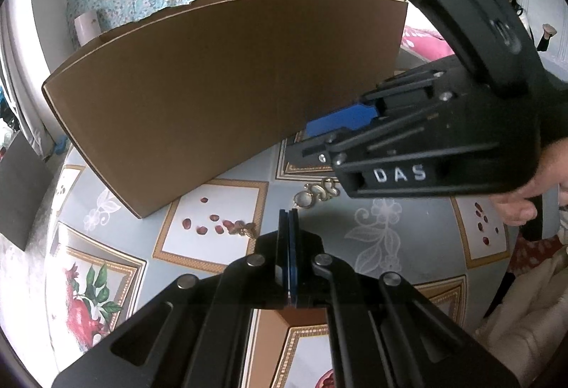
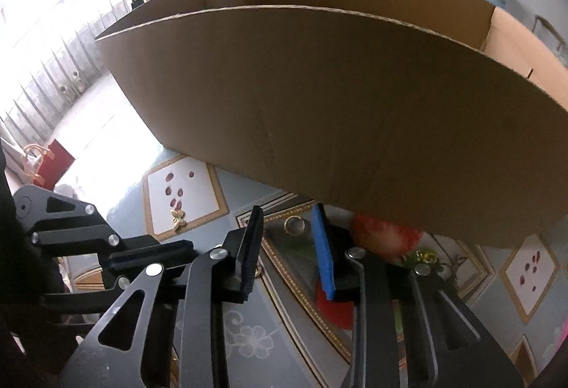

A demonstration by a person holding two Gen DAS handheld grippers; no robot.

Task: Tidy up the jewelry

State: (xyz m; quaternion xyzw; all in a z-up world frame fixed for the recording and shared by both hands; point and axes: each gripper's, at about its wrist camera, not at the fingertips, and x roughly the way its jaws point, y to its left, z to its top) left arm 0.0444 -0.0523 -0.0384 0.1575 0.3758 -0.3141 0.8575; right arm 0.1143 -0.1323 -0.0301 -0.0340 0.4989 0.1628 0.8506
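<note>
In the right wrist view a gold ring (image 2: 294, 224) lies on the patterned tablecloth (image 2: 248, 331), between the tips of my right gripper (image 2: 287, 208). The jaws stand apart and the pads do not press on it. A gold butterfly piece (image 2: 178, 219) lies further left, and another gold piece (image 2: 426, 256) lies to the right. In the left wrist view my left gripper (image 1: 288, 214) is shut with nothing seen between its fingers. Just beyond it lies a gold ring with a scrolled ornament (image 1: 317, 192). A small gold piece (image 1: 243, 228) lies to its left. The right gripper (image 1: 301, 141) reaches in from the right.
A large open cardboard box (image 1: 213, 86) (image 2: 319, 103) stands on the table right behind the jewelry and fills the far side. A person's hand (image 1: 525, 199) holds the right gripper's handle. The left gripper (image 2: 184, 249) sits close beside the right one.
</note>
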